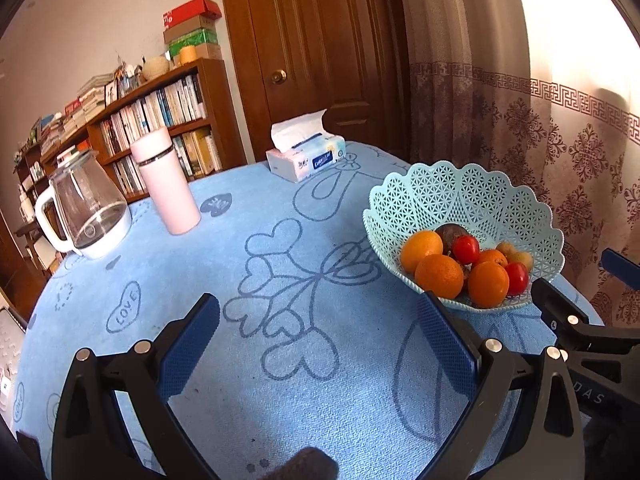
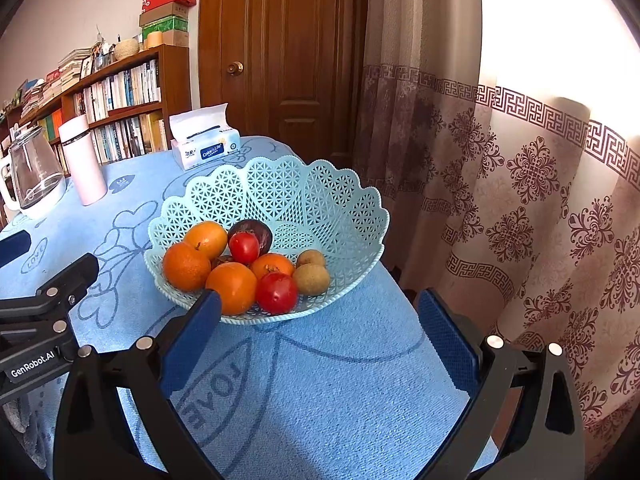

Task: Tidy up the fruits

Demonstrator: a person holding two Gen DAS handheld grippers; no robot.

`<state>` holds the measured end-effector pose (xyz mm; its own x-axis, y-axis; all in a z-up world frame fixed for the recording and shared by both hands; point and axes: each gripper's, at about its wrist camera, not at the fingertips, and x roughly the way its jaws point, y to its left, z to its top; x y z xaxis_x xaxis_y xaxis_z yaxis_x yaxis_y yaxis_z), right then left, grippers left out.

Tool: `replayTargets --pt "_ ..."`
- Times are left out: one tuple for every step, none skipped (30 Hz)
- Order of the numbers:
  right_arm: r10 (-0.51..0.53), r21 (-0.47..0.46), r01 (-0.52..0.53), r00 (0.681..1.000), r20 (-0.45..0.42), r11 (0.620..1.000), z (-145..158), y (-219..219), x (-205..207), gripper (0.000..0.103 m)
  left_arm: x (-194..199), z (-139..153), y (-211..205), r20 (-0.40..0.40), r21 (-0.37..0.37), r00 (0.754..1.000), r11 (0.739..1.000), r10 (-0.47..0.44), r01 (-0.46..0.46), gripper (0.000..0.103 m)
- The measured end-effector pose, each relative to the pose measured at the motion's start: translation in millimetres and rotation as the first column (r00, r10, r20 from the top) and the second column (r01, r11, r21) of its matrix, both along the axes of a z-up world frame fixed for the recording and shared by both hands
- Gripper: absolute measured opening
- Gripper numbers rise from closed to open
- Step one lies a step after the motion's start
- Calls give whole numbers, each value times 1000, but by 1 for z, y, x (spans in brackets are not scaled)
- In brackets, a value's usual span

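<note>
Now, from the left wrist: the left gripper (image 1: 318,330) hangs over the blue-clothed surface (image 1: 224,280), jaws spread wide and holding nothing. The lattice basket (image 1: 460,196) sits ahead and to its right near the edge, with the fruit pile (image 1: 468,266) gathered low on its near side, oranges in front, red ones tucked between, a dark one behind. Every piece I can see is in the basket, none loose on the cloth, so the sorting looks done or not yet begun. A glass kettle (image 1: 86,212), a pale pink flask (image 1: 166,182) and a tissue pack (image 1: 306,156) stand well apart at the back, out of the working lane. The cloth reads "LOVE" inside a heart; the pack's print is too small here. The other tool's arm shows at the right, lettered "DAS".

Over to the right wrist: the right gripper (image 2: 320,330) faces the basket (image 2: 320,188) squarely, jaws likewise released and empty, the left finger just overlapping the rim in front of an orange. That suits a reach into the fruit (image 2: 244,268). Two brown, rough-skinned fruits sit at the pile's right. Legible here: "LOVE" upside down on the cloth, "GenRobot.AI" on the left tool, a "Color…" label on the tissue pack (image 2: 206,146).
</note>
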<state>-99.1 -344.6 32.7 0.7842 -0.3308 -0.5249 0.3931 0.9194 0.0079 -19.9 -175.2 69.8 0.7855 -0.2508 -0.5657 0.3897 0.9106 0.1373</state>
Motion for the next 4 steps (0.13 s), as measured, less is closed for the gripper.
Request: replayTargets --pt "4 9 -4 1000 -4 1000 0 0 0 100 2 -2 4 -22 -3 1000 1000 10 -10 98" --pt "8 19 -8 1000 -7 1000 0 0 0 100 4 -5 8 -43 -5 999 1000 22 -22 98" --pt "13 28 -13 1000 -11 1000 0 0 0 100 6 -8 14 -60 -4 998 999 34 -34 98" --pt "19 35 -19 1000 -15 999 0 1 0 100 7 -11 19 -73 0 996 999 47 -47 98"
